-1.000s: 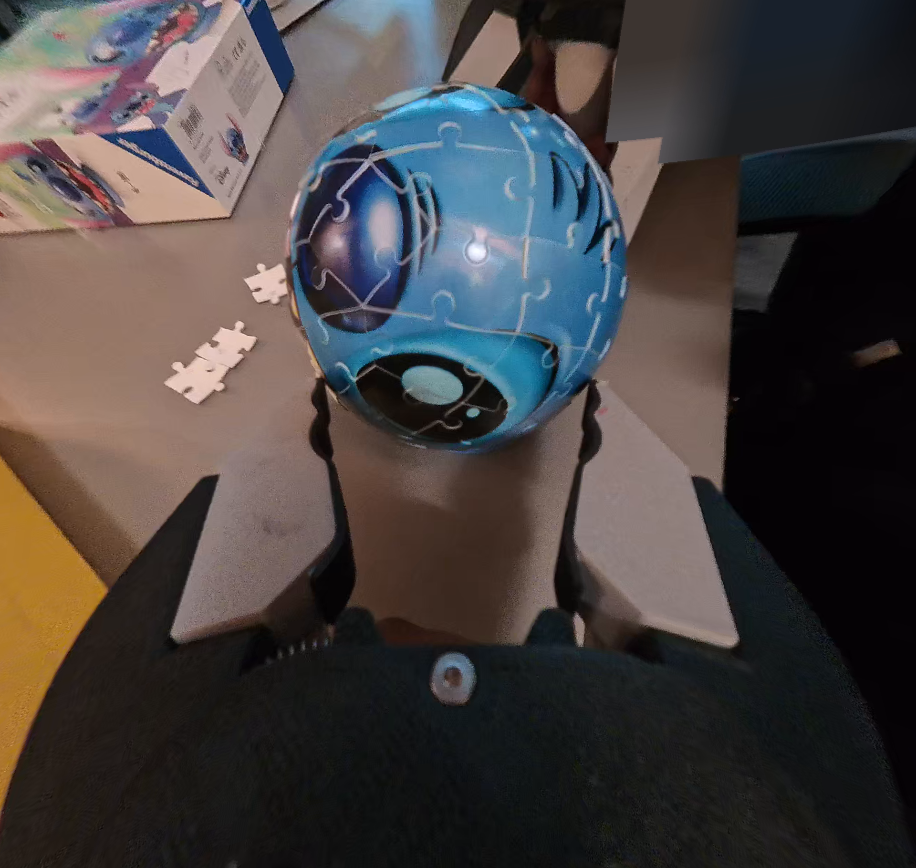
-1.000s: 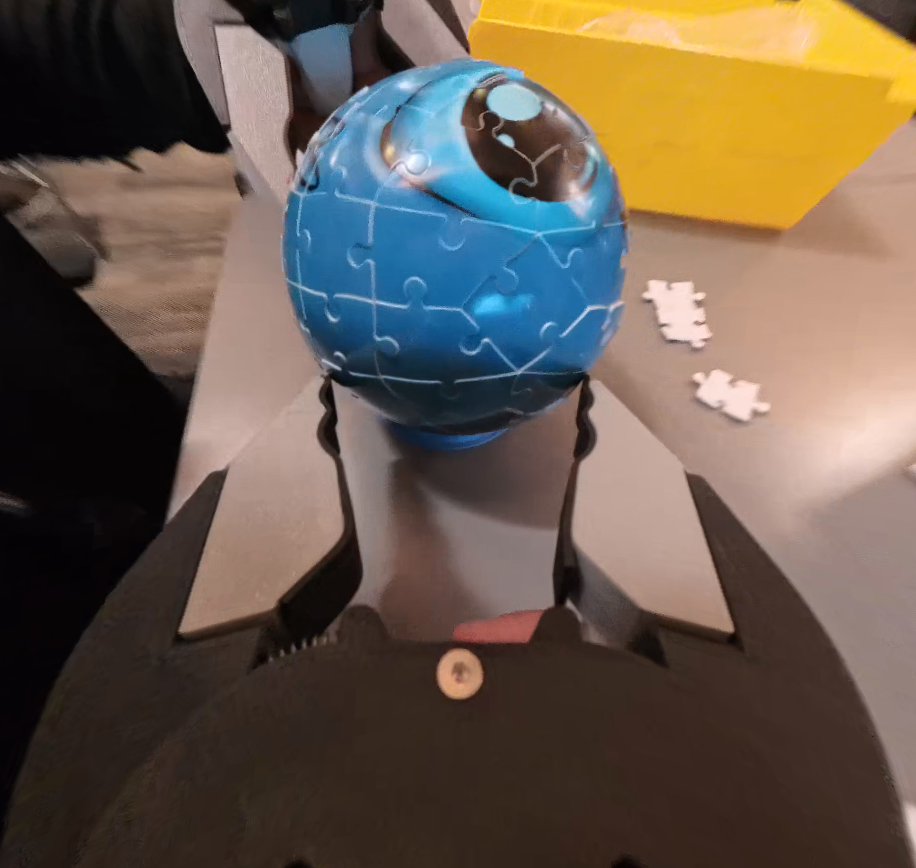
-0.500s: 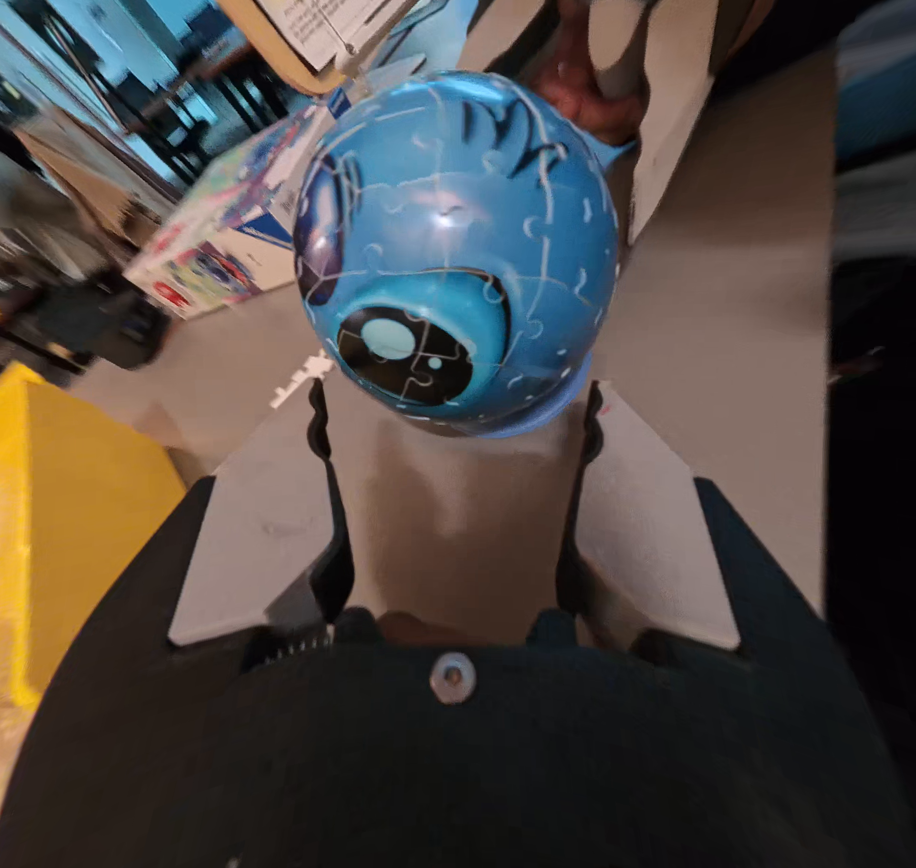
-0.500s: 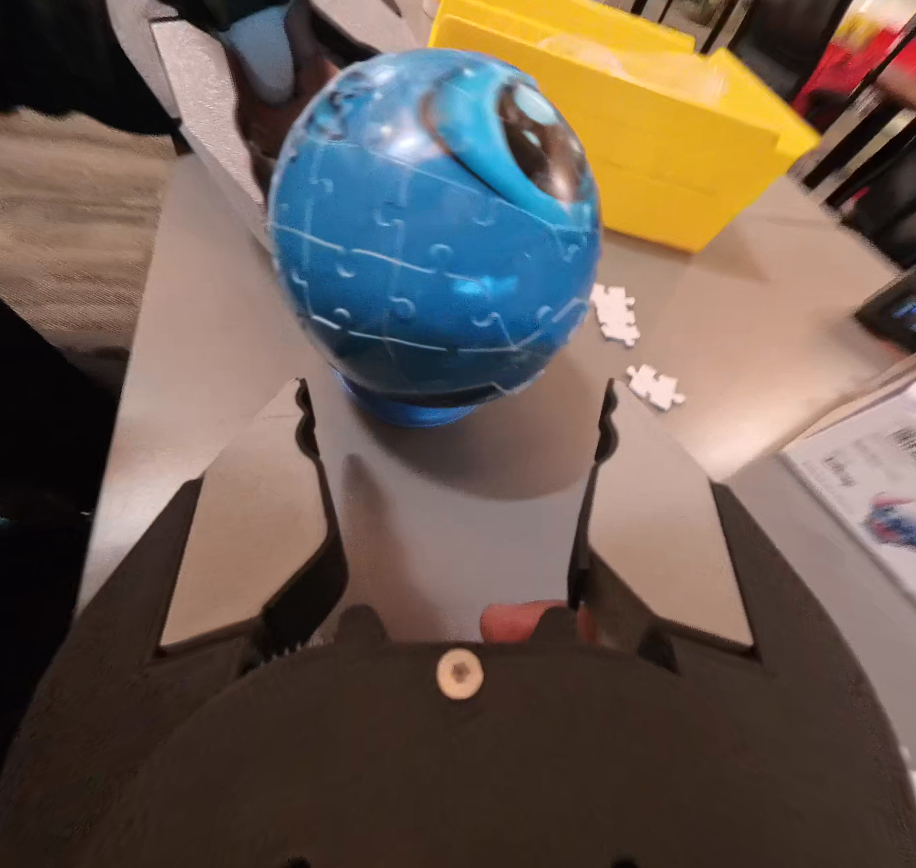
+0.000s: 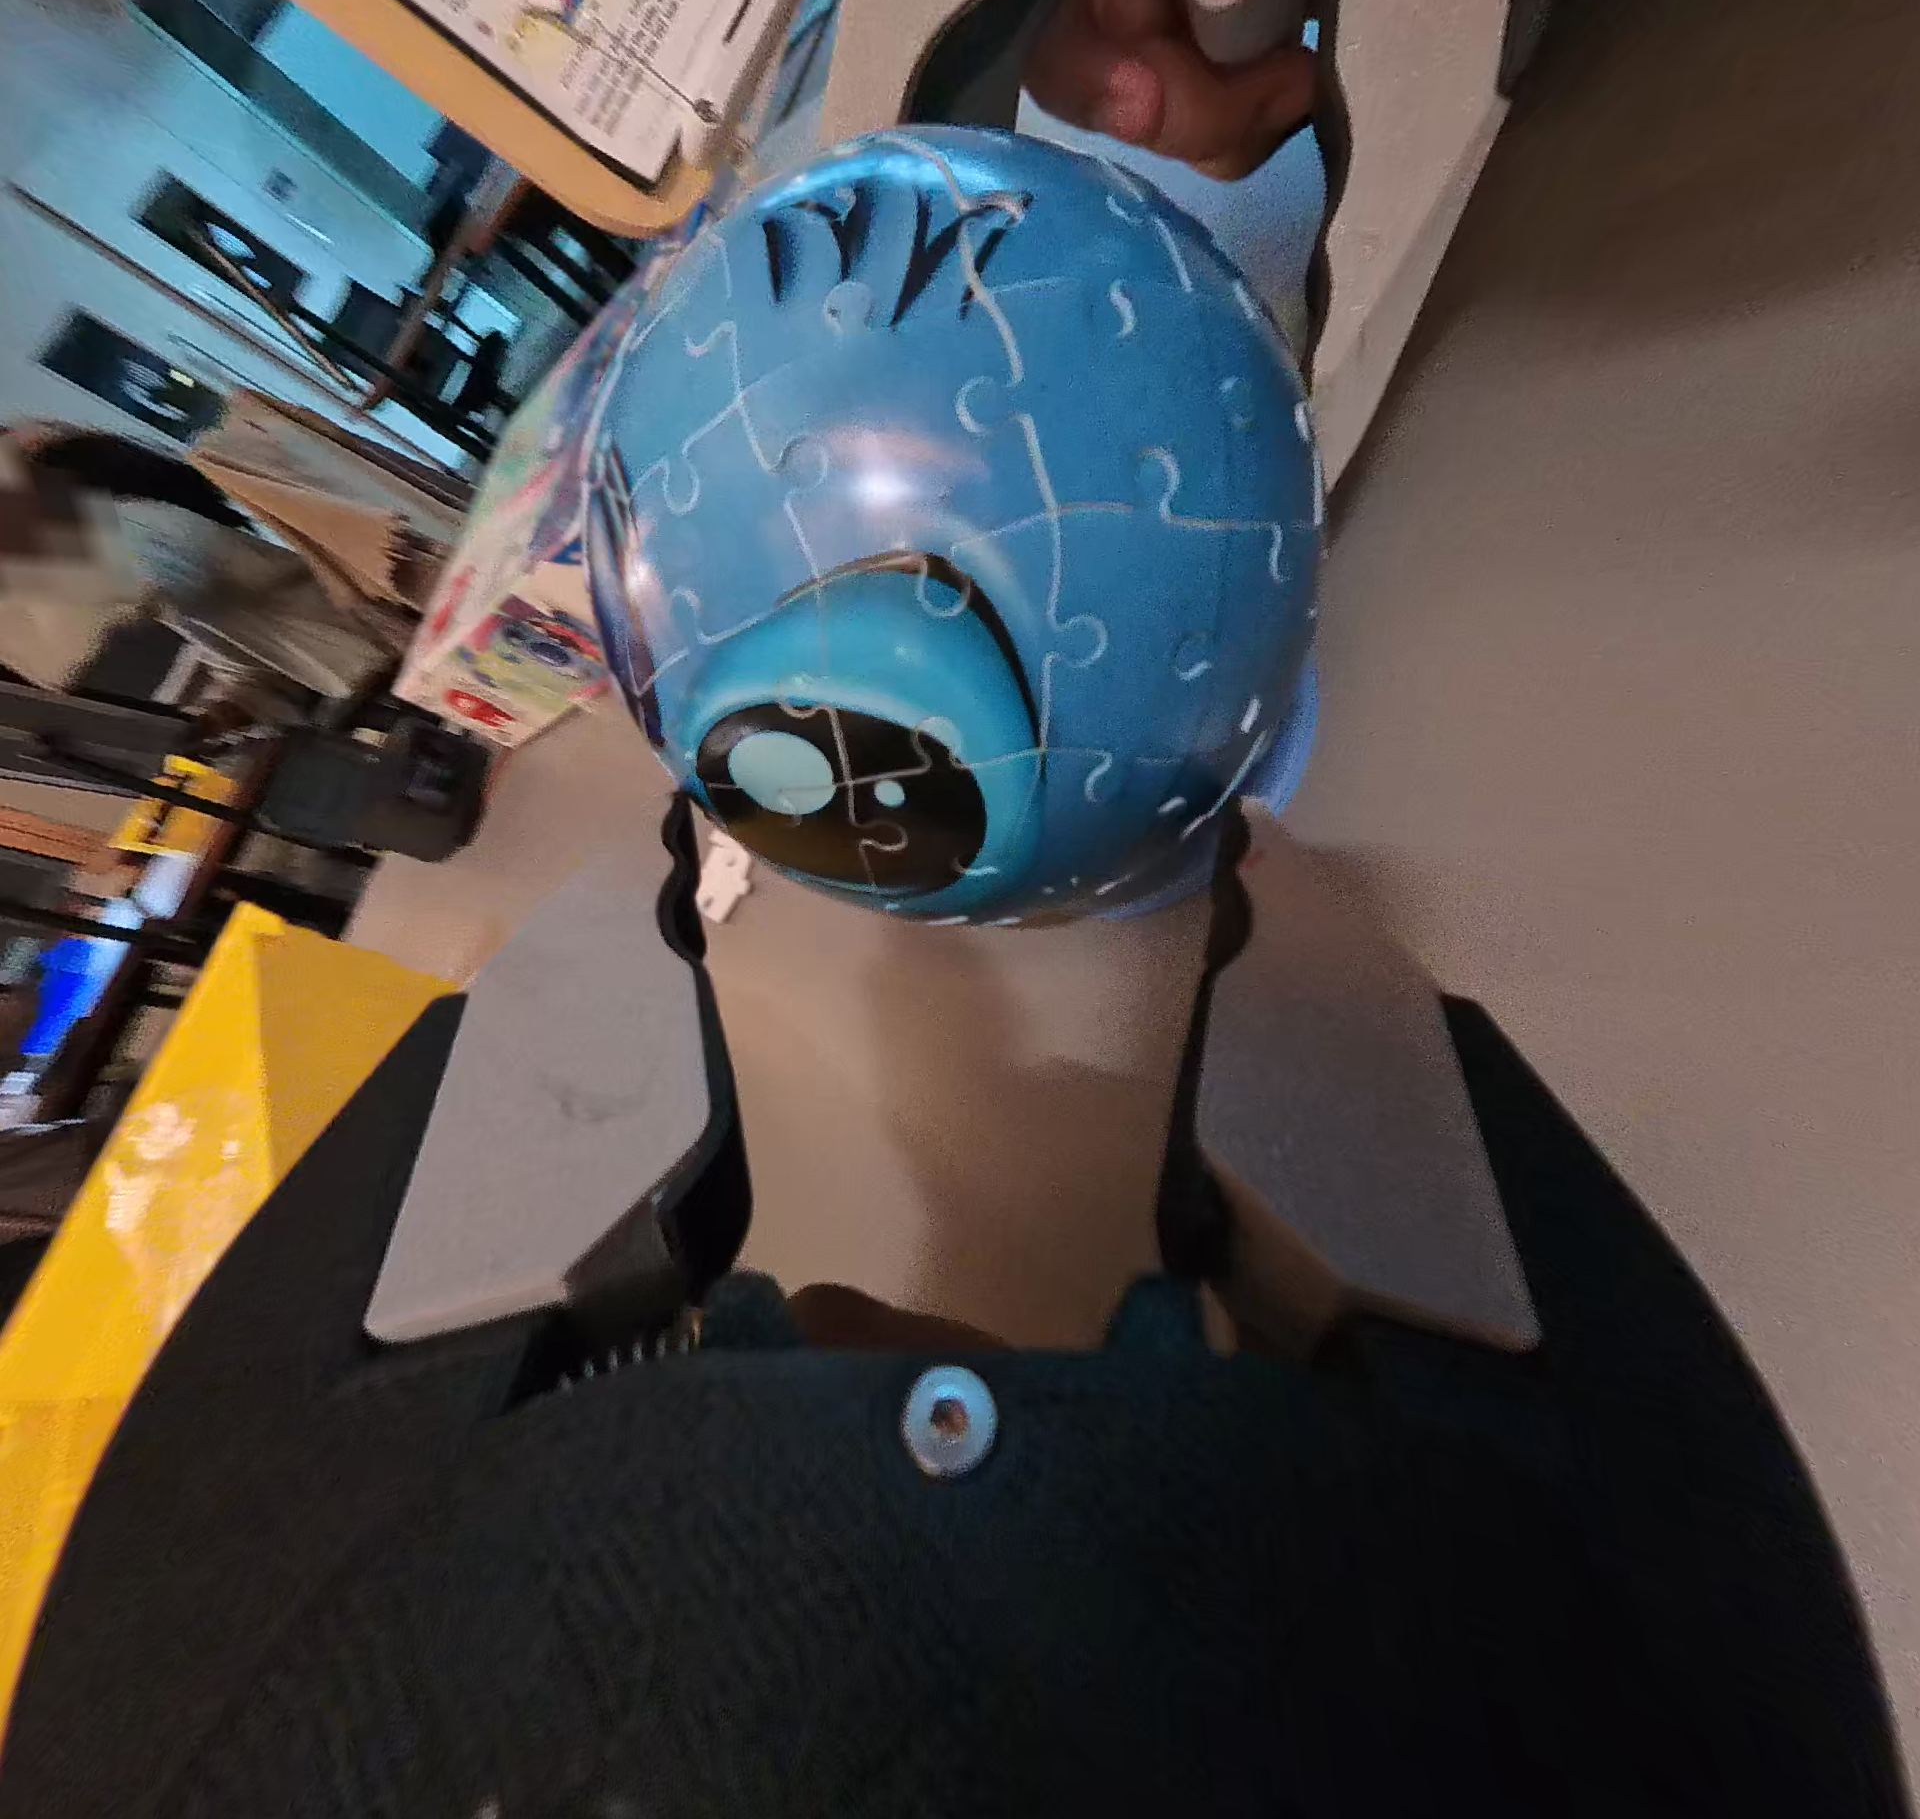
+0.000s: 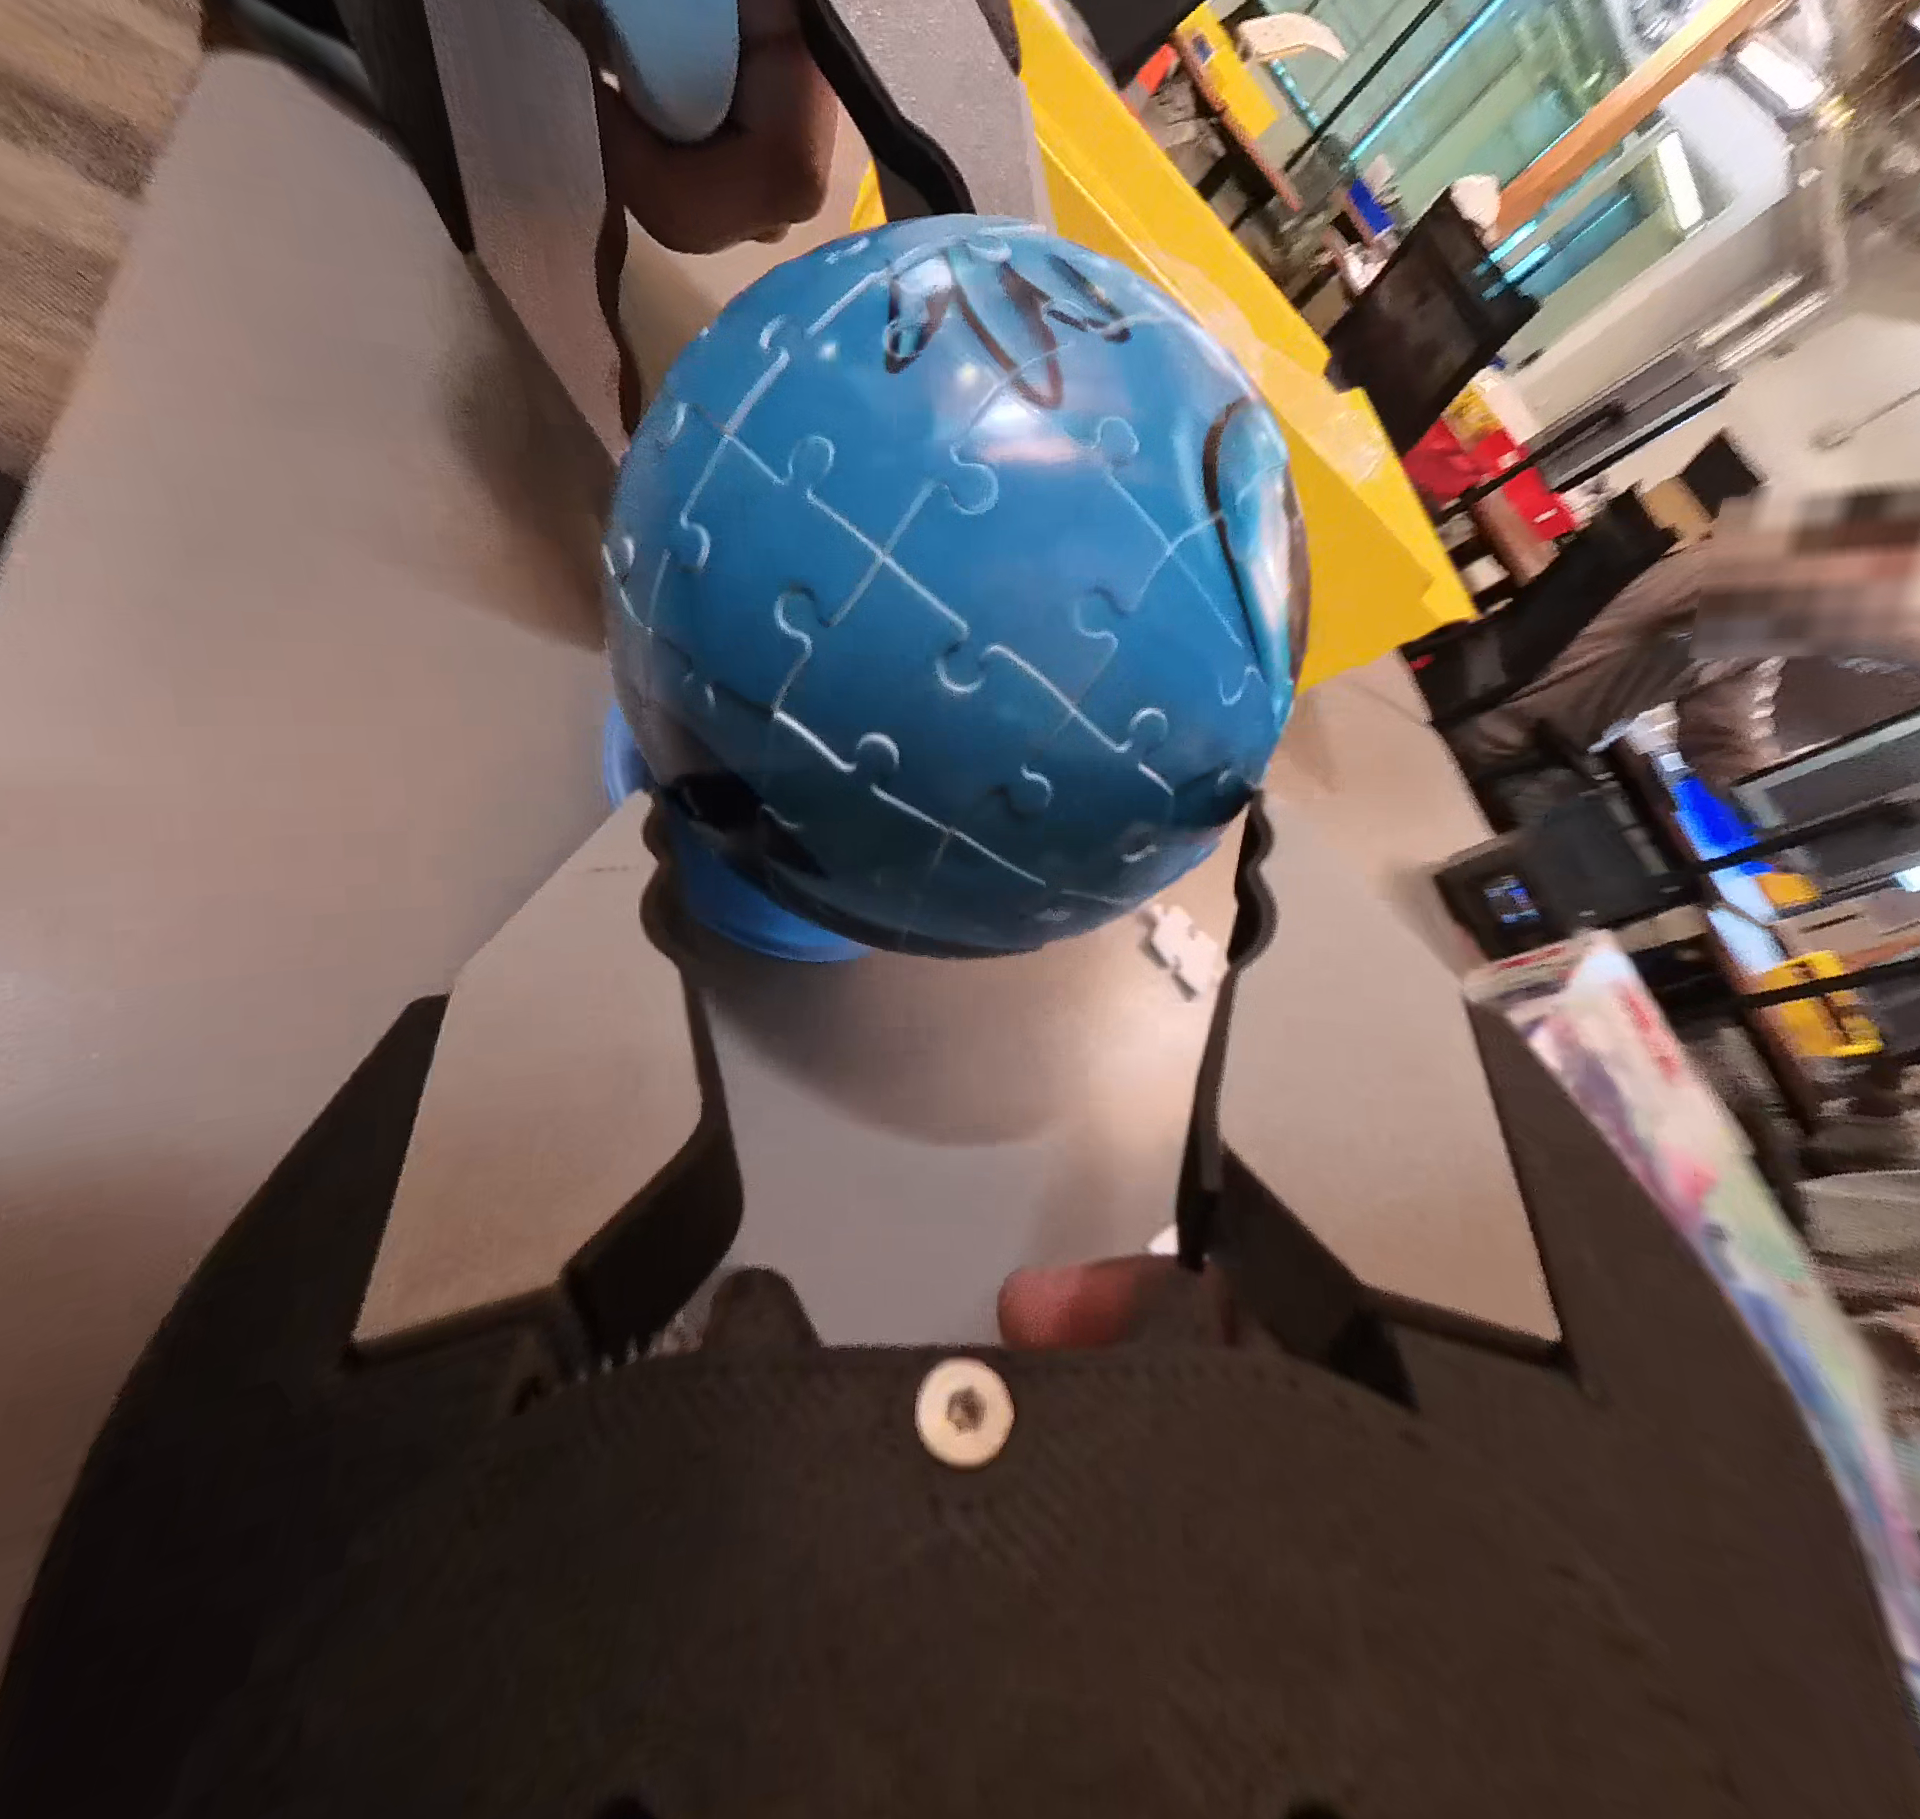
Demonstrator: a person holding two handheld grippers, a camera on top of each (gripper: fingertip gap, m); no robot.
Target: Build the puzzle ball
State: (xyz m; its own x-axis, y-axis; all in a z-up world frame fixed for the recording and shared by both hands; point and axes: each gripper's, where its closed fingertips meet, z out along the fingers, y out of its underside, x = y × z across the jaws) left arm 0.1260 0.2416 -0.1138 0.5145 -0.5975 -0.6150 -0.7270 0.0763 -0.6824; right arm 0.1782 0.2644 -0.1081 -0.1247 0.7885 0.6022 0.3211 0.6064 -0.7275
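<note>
The blue puzzle ball [image 5: 956, 481] has a big dark eye printed low on its front and a blue stand ring [image 5: 1283, 730] stuck to its underside. It is held tilted above the grey table [image 5: 1621, 834]. My left gripper [image 5: 956, 834] is shut on the ball, fingertips on its lower sides. My right gripper [image 6: 953, 829] grips the ball [image 6: 951, 606] from the opposite side, above the ring [image 6: 727, 902]. Each view shows the other gripper's grey fingers [image 5: 1403, 211] [image 6: 520, 169] behind the ball.
A yellow bin [image 6: 1195, 242] stands past the ball and also shows in the left wrist view [image 5: 208, 1094]. The colourful puzzle box [image 5: 509, 626] and a clipboard with a printed sheet [image 5: 540, 3] stand nearby. Loose white pieces [image 5: 722, 876] [image 6: 1179, 943] lie on the table [image 6: 260, 522].
Both grippers have rolled and turned the ball with them, so the eye has swung round. The right gripper's fingers widened briefly and closed back onto the ball.
</note>
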